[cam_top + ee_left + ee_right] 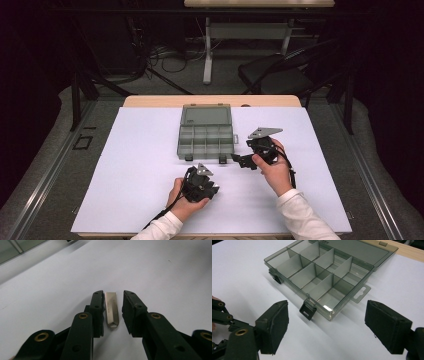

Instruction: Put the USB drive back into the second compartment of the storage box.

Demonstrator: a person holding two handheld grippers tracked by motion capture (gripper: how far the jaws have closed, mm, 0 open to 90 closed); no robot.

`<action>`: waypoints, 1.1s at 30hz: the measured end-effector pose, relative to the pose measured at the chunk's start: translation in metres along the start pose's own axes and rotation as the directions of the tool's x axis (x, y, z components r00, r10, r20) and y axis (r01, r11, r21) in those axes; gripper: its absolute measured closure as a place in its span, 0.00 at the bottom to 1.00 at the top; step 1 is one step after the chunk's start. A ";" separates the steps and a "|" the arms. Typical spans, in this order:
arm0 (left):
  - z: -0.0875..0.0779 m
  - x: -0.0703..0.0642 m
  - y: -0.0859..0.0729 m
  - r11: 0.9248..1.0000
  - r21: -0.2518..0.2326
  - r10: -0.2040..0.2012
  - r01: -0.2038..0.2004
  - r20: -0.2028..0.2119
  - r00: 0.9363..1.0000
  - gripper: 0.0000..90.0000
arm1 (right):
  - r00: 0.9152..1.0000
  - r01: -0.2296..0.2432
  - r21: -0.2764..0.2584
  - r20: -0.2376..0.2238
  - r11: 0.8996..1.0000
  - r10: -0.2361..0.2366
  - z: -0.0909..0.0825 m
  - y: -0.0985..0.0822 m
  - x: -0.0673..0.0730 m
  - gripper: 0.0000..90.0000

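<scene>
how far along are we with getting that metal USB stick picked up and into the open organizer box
Done: the organizer box lies open, its compartments bare. In hand: the left gripper straddles the USB stick on the table, one pad at its side, a gap at the other. The right gripper waits open near the box. Left: grasp, carry, drop in.

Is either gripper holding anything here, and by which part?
Nothing is gripped. The left gripper straddles a metal USB stick lying on the table, one of its fingers clearly apart from it. The right gripper is open.
</scene>
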State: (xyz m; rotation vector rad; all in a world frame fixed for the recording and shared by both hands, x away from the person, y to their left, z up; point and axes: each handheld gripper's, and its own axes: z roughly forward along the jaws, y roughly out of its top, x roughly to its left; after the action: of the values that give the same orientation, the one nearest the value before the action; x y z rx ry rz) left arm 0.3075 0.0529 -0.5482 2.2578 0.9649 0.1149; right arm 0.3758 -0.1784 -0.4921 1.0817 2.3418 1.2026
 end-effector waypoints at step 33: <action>0.003 -0.007 -0.003 1.000 0.007 0.023 -0.023 -0.050 0.999 0.86 | 1.000 -0.005 0.001 0.008 1.000 0.005 0.000 -0.001 -0.002 0.21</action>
State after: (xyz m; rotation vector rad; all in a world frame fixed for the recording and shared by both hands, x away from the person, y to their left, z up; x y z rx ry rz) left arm 0.3013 0.0479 -0.5505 2.2821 0.9670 0.1789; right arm 0.3767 -0.1801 -0.4935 1.0908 2.3351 1.1968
